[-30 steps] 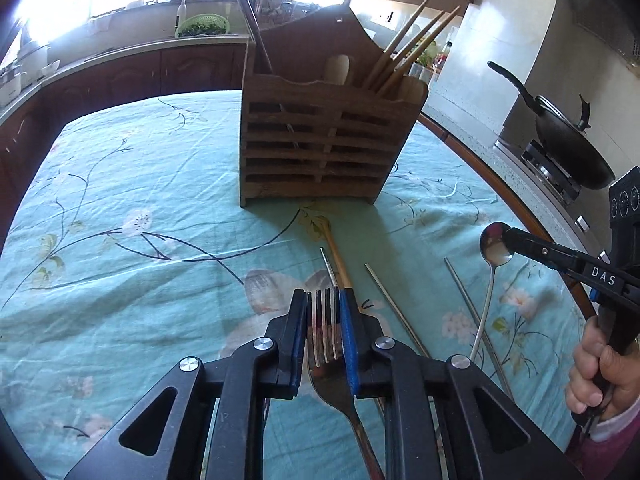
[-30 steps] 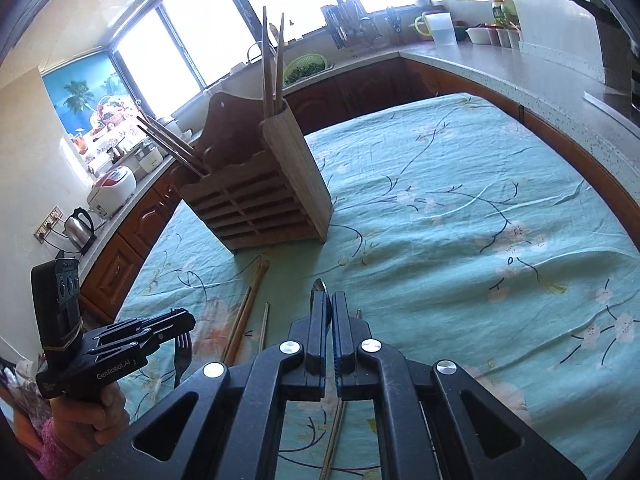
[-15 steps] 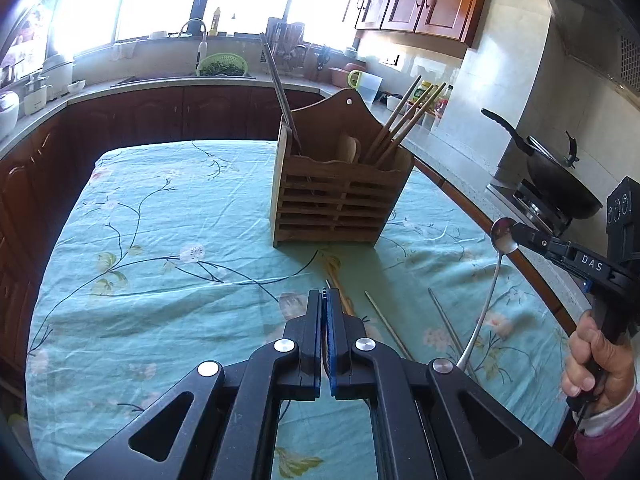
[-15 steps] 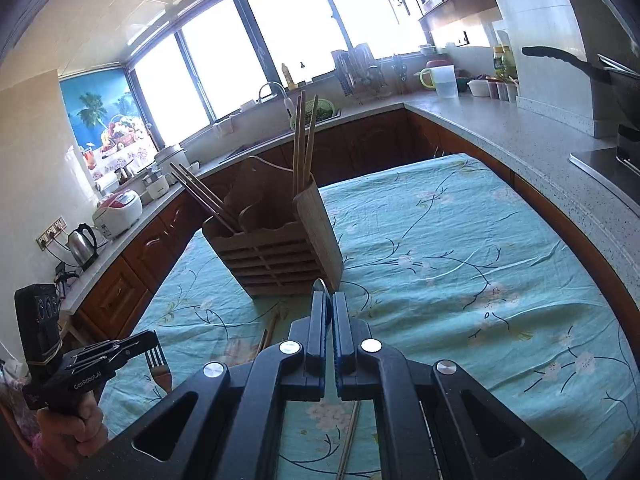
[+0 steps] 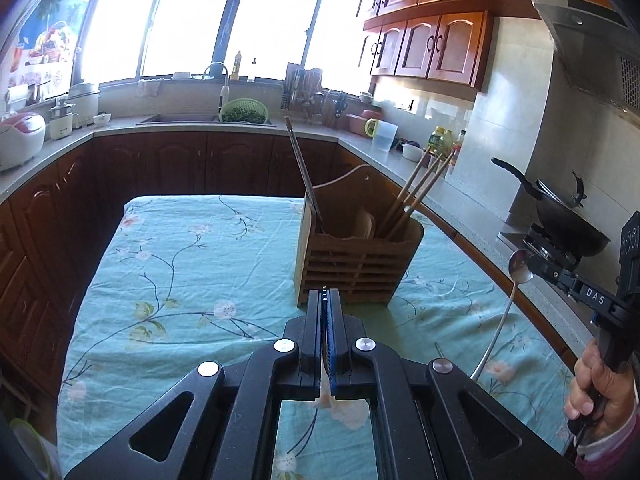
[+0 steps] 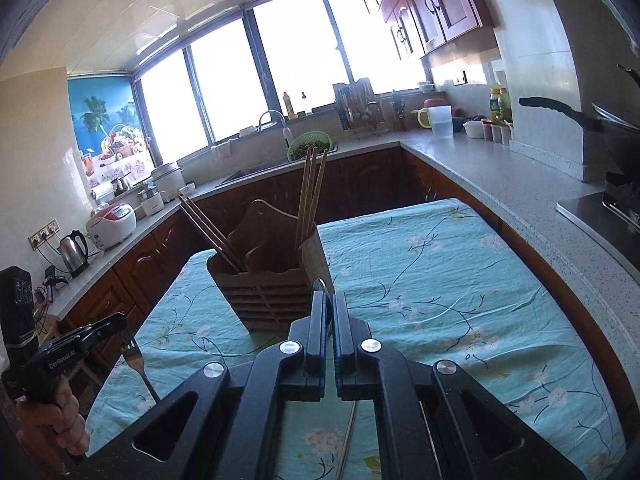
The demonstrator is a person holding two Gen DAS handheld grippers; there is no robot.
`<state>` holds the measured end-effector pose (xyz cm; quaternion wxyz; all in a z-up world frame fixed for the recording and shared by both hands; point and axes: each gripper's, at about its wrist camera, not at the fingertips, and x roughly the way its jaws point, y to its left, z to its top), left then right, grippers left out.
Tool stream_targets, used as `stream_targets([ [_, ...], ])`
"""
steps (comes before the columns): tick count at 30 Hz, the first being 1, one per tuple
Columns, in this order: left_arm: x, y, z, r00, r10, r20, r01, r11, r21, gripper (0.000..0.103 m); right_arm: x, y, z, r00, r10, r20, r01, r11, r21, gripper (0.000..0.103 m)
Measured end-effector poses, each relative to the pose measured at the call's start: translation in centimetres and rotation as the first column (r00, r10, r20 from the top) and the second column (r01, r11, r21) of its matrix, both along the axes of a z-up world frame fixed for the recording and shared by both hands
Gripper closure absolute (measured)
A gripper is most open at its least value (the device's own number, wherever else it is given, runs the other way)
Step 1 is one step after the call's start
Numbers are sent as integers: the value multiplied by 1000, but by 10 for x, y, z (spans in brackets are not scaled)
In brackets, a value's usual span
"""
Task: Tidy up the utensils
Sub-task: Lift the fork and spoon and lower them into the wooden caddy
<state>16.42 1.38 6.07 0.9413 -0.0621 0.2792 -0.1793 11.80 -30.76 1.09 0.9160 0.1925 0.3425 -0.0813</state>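
Note:
A slatted wooden utensil holder [image 5: 356, 264] stands on the teal flowered tablecloth [image 5: 180, 280], with chopsticks and a wooden spoon in it; it also shows in the right wrist view [image 6: 268, 288]. My left gripper [image 5: 325, 300] is shut on a metal fork [image 6: 134, 354], which hangs handle-down well above the table, in front of the holder. My right gripper [image 6: 329, 304] is shut on a long metal spoon [image 5: 516, 276] by its bowl; the handle hangs down, to the right of the holder.
A chopstick [image 6: 346, 444] lies on the cloth below my right gripper. A wok [image 5: 568, 220] sits on the stove at the right. Counters with a sink, a rice cooker and a kettle run along the back and left.
Both grippers have risen high above the table with the fork and the spoon lifted off it. The holder now sits lower and farther in both views.

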Motion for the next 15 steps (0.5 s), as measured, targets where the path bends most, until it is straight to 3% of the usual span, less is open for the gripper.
stream_targets([
  [9, 10, 1, 27, 994, 56, 99, -56, 998, -3, 103, 15, 4, 14, 999, -1, 41, 5, 997, -76, 100],
  [15, 25, 1, 44, 977, 115, 182, -114, 993, -14, 103, 38, 3, 28, 996, 5, 89, 8, 988, -153, 100],
])
